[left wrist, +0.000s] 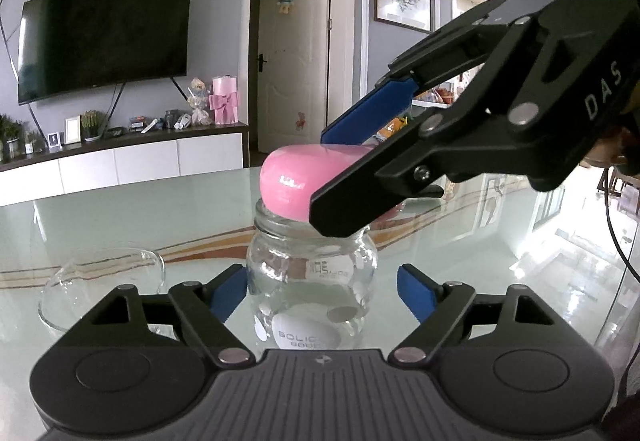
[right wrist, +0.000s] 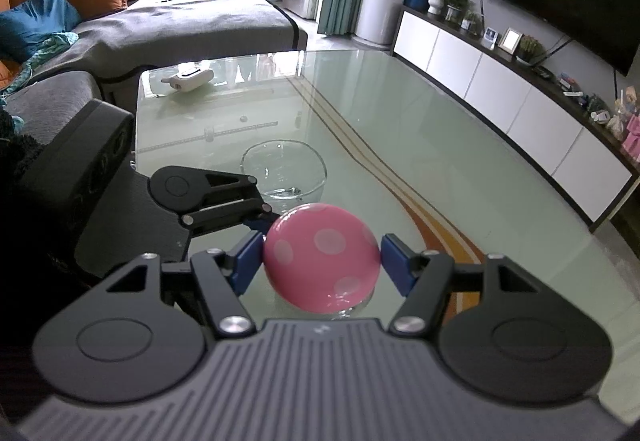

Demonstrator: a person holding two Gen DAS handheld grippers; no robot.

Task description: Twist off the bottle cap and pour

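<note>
A clear glass bottle (left wrist: 312,289) is seen upright on the glossy green-tinted tabletop (left wrist: 120,225), a little water in its base. Its mouth is topped by a pink dotted cap (right wrist: 322,268).

Left gripper (left wrist: 320,293): held low and near level, its blue pads (left wrist: 416,297) set either side of the bottle's body. A gap is visible on the right side; the left pad sits at the glass edge, contact not certain. The jaws are parted, with no grip on the bottle.

Right gripper (right wrist: 322,265): angled down from above, closed on the cap, a blue pad pressed to each side of it. In the left wrist view the cap appears slightly tilted on the neck; whether it is still threaded cannot be told.

A clear glass bowl (right wrist: 284,171) stands on the tabletop just beyond the bottle, near it but apart. A small white device (right wrist: 188,79) lies at the far tabletop edge.
</note>
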